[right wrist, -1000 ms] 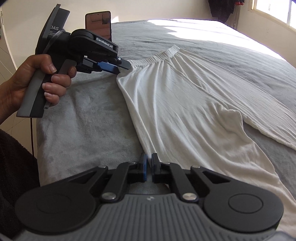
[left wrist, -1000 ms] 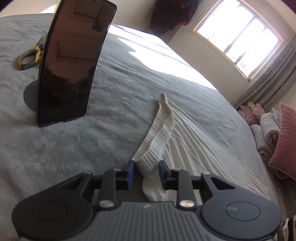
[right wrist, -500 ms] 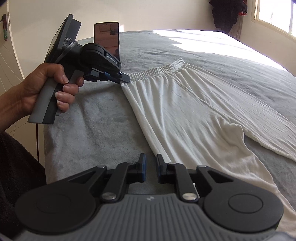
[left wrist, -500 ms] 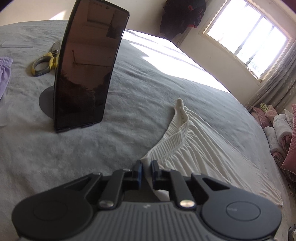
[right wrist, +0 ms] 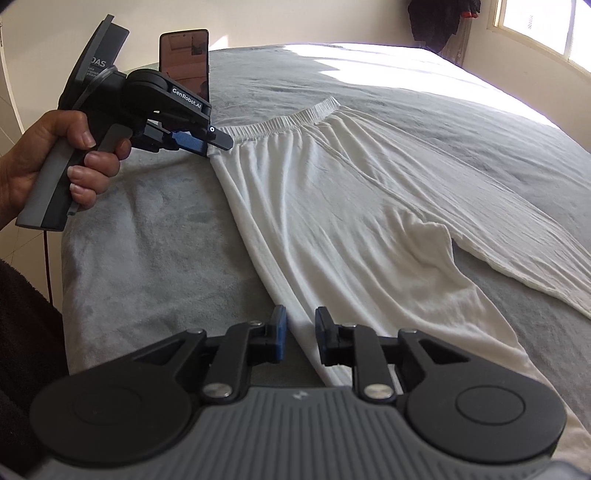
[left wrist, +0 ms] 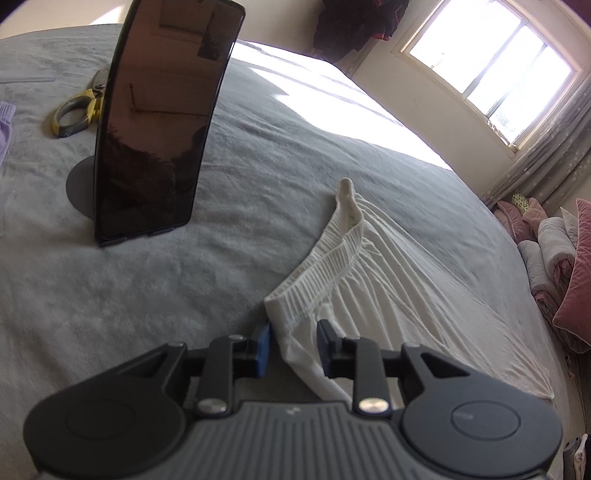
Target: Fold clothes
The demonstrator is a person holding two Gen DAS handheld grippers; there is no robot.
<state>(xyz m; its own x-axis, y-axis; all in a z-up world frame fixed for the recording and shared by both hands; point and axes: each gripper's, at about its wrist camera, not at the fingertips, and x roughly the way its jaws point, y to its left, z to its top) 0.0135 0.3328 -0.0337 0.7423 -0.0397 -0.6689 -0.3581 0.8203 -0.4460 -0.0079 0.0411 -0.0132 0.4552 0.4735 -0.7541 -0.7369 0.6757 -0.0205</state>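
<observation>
White trousers (right wrist: pixel 351 206) lie spread flat on a grey bedspread (right wrist: pixel 147 251), elastic waistband (left wrist: pixel 325 258) toward the head end, two legs running off toward lower right. Far leg cut off by the frame edge in right wrist view; near leg's hem hidden under the gripper body.

Left gripper (left wrist: pixel 293 345): jaws parted, straddling the waistband's near corner; cloth lies between the pads, not pinched. Right wrist view shows this same gripper (right wrist: pixel 207 142) from the side, held in the person's left hand (right wrist: pixel 62 158), tips at the waistband corner. From that side the gap between its fingers cannot be made out.

Right gripper (right wrist: pixel 299 338): jaws parted, set over the outer seam edge of the near leg; fabric edge runs between the pads, ungripped.

Surroundings: a dark-screened phone (left wrist: pixel 162 118) stands upright on a round stand base (left wrist: pixel 83 181), near the waistband, to its left. Yellow-handled scissors (left wrist: pixel 75 112) behind it, blades partly hidden by the phone; seen only in left wrist view. A lilac cloth (left wrist: pixel 5 125) is cut off at the left edge. Window (left wrist: pixel 491 70), curtain (left wrist: pixel 554 140), and pink cushions (left wrist: pixel 572 266) beside the bed show best in left wrist view. Dark garments (left wrist: pixel 362 26) hang on the far wall. A dark sleeve (right wrist: pixel 26 354) is at lower left, right wrist view only.
</observation>
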